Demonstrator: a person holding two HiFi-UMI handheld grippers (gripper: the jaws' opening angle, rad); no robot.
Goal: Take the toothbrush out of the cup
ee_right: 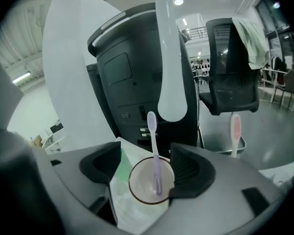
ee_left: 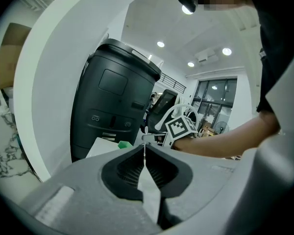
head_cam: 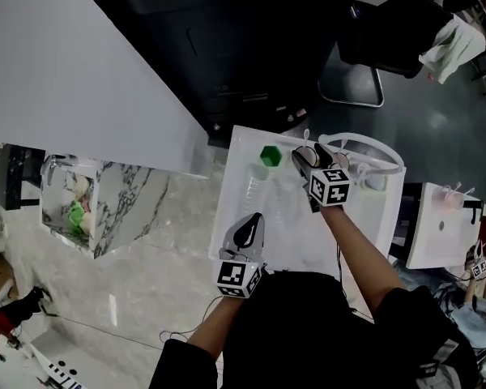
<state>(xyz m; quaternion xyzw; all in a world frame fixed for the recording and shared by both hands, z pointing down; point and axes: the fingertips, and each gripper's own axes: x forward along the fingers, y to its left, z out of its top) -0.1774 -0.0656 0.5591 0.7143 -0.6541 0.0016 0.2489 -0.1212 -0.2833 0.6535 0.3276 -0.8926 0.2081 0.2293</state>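
A clear cup (ee_right: 149, 186) with a brown rim stands on the white table (head_cam: 287, 229), and a pale purple toothbrush (ee_right: 154, 148) rises upright out of it. My right gripper (ee_right: 146, 169) is open around the cup; its right pad is at the rim and its left pad stands apart. In the head view the right gripper (head_cam: 312, 157) is at the table's far side, next to a green block (head_cam: 269, 156). My left gripper (head_cam: 249, 230) is shut and empty, hanging over the table's near edge. The left gripper (ee_left: 144, 163) faces the toothbrush (ee_left: 146, 134) from a distance.
A big black bin (head_cam: 227, 47) stands just beyond the table, with a black office chair (head_cam: 397, 27) to its right. A white curved frame (head_cam: 364, 151) rises at the table's far right. A second small white table (head_cam: 441, 225) on the right carries a cup with a pink toothbrush (ee_right: 235, 131).
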